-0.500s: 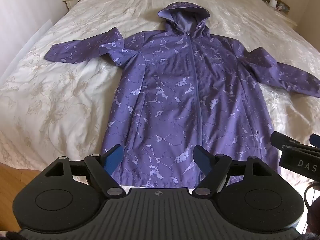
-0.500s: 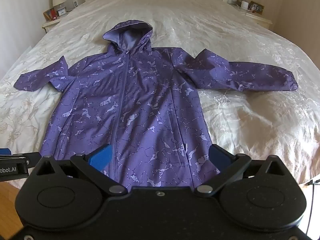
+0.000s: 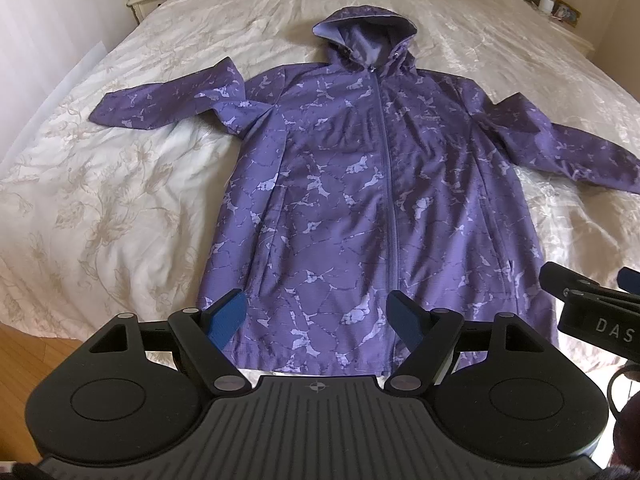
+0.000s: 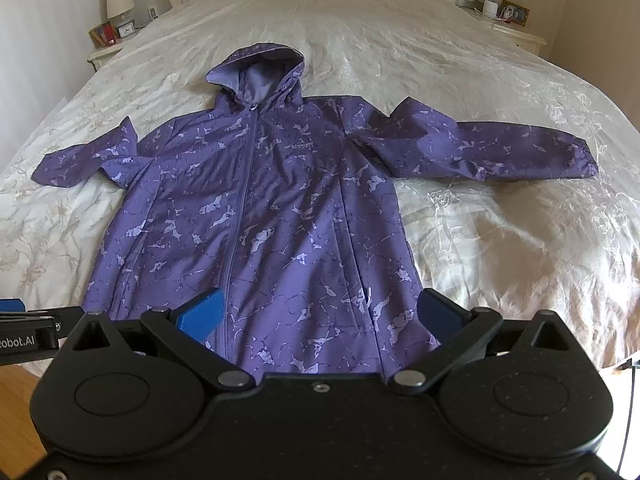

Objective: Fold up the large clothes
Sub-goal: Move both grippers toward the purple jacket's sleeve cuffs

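A purple hooded jacket (image 3: 372,200) with a pale marbled print lies flat and zipped, front up, on the bed, sleeves spread to both sides and hood pointing away. It also shows in the right wrist view (image 4: 260,216). My left gripper (image 3: 316,316) is open and empty, hovering over the jacket's bottom hem left of the zip. My right gripper (image 4: 320,314) is open and empty over the hem's right part. The right gripper's tip shows at the right edge of the left wrist view (image 3: 592,304).
The bed has a cream floral bedspread (image 4: 500,240). Nightstands with lamps and photo frames stand at the far left (image 4: 112,40) and far right (image 4: 516,28). Wooden floor (image 3: 24,352) shows at the near left bed edge.
Both views have barely shifted. The jacket lies as before and both grippers stay open.
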Demonstrator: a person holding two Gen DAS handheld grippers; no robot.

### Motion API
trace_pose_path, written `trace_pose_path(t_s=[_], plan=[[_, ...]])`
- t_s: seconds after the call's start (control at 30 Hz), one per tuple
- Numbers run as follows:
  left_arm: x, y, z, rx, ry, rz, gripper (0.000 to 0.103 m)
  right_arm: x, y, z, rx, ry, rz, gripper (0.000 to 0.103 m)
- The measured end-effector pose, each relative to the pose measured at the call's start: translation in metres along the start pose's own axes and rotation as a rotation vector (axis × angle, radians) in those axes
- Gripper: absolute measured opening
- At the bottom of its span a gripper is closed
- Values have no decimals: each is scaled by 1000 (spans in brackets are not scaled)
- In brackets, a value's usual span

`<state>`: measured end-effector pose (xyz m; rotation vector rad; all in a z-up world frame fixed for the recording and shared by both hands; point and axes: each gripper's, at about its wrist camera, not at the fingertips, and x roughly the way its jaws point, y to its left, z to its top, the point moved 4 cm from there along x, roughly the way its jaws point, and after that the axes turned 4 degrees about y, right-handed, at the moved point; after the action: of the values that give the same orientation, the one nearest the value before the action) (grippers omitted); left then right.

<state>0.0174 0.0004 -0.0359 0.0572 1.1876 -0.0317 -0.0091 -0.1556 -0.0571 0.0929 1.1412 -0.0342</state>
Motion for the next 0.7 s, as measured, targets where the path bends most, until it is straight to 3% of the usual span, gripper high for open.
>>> trace_pose_path(t_s=[0.43,0.7], plan=[[-8,-9,-2,-14,7,14,76,-1,-15,1,10,-14,59,102],[-5,-7,2,-6,38,66,76,10,-21,4,31,-5,126,102]])
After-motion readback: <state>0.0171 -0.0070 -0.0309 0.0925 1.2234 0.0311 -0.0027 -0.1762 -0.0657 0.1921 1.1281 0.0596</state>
